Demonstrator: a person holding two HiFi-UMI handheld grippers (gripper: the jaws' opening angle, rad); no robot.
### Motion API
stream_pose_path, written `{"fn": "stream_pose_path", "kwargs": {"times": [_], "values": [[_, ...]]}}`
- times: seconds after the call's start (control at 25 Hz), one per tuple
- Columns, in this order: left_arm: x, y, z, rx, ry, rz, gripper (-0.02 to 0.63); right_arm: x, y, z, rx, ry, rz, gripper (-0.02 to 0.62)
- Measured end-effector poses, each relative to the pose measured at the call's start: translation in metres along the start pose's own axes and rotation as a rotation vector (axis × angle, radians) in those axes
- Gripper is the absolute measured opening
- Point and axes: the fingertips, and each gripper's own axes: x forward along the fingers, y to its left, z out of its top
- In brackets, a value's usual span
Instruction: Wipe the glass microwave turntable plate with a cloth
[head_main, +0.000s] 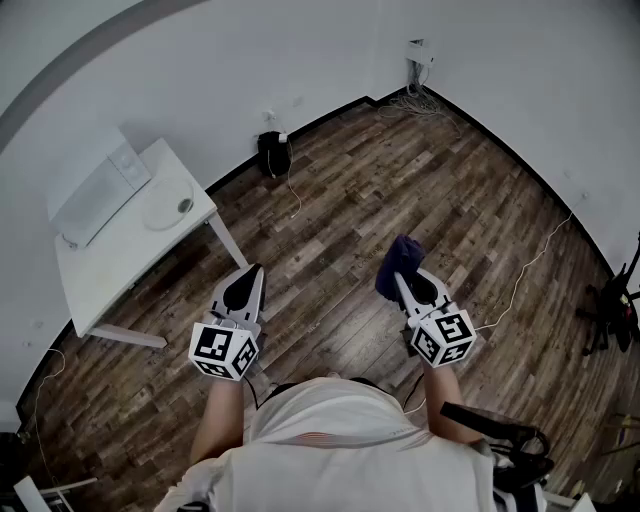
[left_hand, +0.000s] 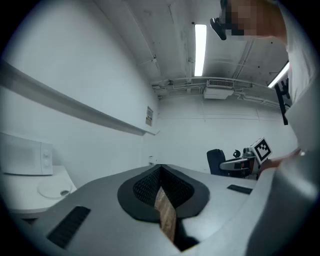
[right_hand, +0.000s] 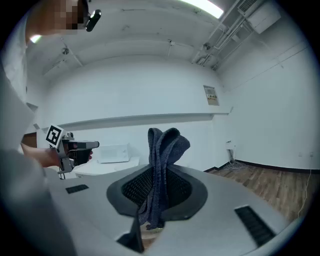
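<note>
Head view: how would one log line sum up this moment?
left gripper: jaws shut, empty | right gripper: jaws shut on cloth | plate: on table by microwave, untouched

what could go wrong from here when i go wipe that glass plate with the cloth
1. The cloth is pinched in the right tongs as a loose bunch; pressed on the glass, it may slip out or let the tongs scrape it.
2. The glass plate lies near the table edge, and the left tongs are shut and empty, far off; unsteadied, it may slide off.
</note>
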Motion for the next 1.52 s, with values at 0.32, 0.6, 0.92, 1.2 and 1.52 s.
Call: {"fn": "stream_pose_path", "kwargs": {"times": [0.32,0.6,0.92,1.2,1.52], "values": [[0.032,-0.014,-0.007,0.008,0.020,0.057,0.011,0.014,-0.050,-0.003,0.022,0.000,0.018,0.061],[0.055,0.002,-0.019,-0.013,0.044,0.069,0.011,0.045,-0.060,-0.017,0.040,0.018,0.041,0.061],[0.127,0.030,-0.018,-0.027,0.051,0.005,0.011,0.087,-0.101,-0.014,0.050,0.029,-0.017,0.061],[0.211,0.072,-0.008,-0.003,0.058,-0.061,0.011,0.153,-0.136,0.007,0.045,0.025,-0.062,0.061],[0.289,0.140,0.012,0.037,0.040,-0.090,0.011,0.257,-0.167,0.048,0.009,0.030,-0.066,0.061]]}}
